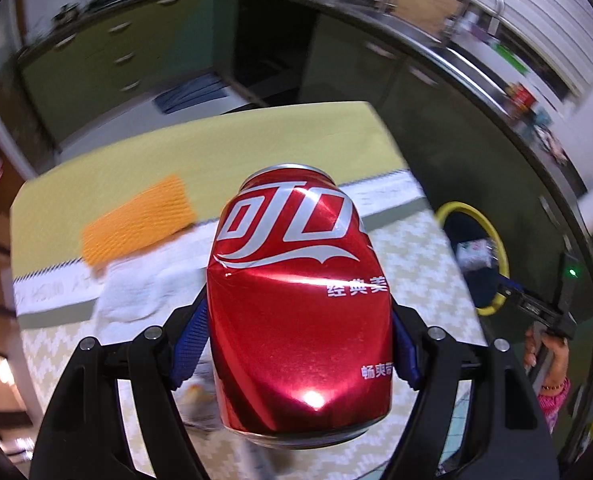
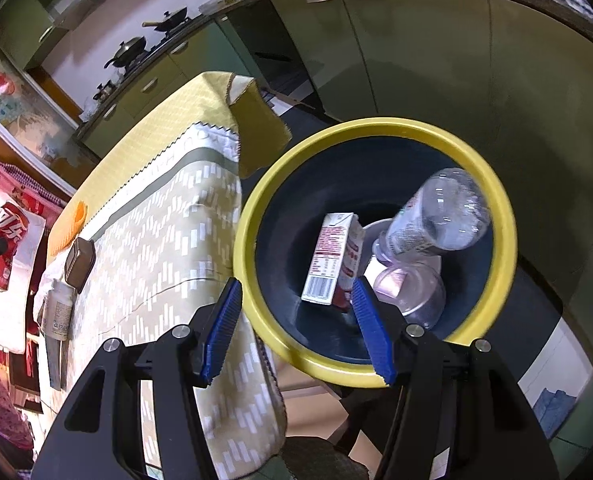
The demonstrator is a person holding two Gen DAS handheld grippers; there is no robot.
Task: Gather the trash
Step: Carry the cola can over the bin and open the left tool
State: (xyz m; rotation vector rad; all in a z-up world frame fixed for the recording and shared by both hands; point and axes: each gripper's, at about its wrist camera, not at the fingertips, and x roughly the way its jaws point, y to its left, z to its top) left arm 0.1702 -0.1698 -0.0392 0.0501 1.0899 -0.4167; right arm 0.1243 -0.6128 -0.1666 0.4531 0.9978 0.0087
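My left gripper is shut on a dented red cola can and holds it above the table; the can also shows far left in the right wrist view. My right gripper is open and empty, above the near rim of a dark bin with a yellow rim. Inside the bin lie a white and red carton, a clear plastic bottle and a clear cup. The bin also shows at right in the left wrist view.
The table has a patterned cloth over a yellow one. On it lie an orange sponge cloth, a white towel, a small dark tin and a white bottle. Green cabinets stand behind.
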